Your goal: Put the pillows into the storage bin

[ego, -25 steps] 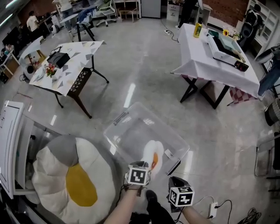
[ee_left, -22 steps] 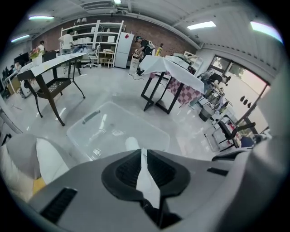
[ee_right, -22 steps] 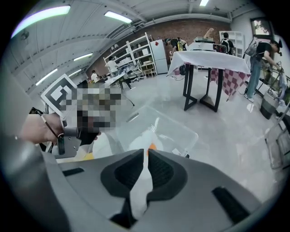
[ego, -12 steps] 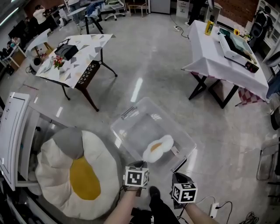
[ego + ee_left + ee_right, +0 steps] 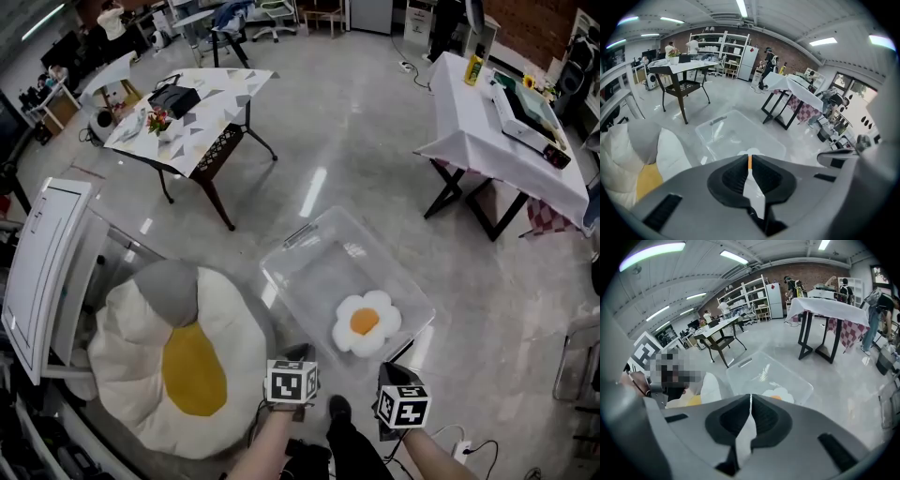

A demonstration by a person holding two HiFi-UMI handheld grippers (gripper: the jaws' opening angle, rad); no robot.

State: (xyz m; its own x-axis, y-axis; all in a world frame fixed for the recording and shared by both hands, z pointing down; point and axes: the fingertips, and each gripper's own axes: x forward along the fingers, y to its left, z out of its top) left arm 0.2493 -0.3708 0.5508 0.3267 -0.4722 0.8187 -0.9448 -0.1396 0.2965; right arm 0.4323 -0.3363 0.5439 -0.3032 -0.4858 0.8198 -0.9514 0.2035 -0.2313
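A clear plastic storage bin point(image 5: 309, 258) stands on the floor. A white flower pillow point(image 5: 366, 323) with an orange centre lies flat in its near end. A big fried-egg pillow point(image 5: 178, 361), white with a yellow yolk, lies to the bin's left on a grey cushion. My left gripper point(image 5: 299, 353) is shut and empty, just short of the bin's near corner. My right gripper point(image 5: 387, 372) has just been closing; its jaws meet with nothing between them, close to the near right rim. The right gripper view shows the bin point(image 5: 759, 369) and the flower pillow point(image 5: 782, 393) ahead.
A patterned table point(image 5: 192, 108) stands at the back left and a white-clothed table point(image 5: 497, 141) at the back right. A white panel point(image 5: 42, 262) leans at the far left. A cable and power strip point(image 5: 459, 448) lie by my right arm.
The flower pillow stood on edge at the bin's near side beside the left gripper; it has dropped and now lies flat inside. Both grippers have drawn back slightly from the bin.
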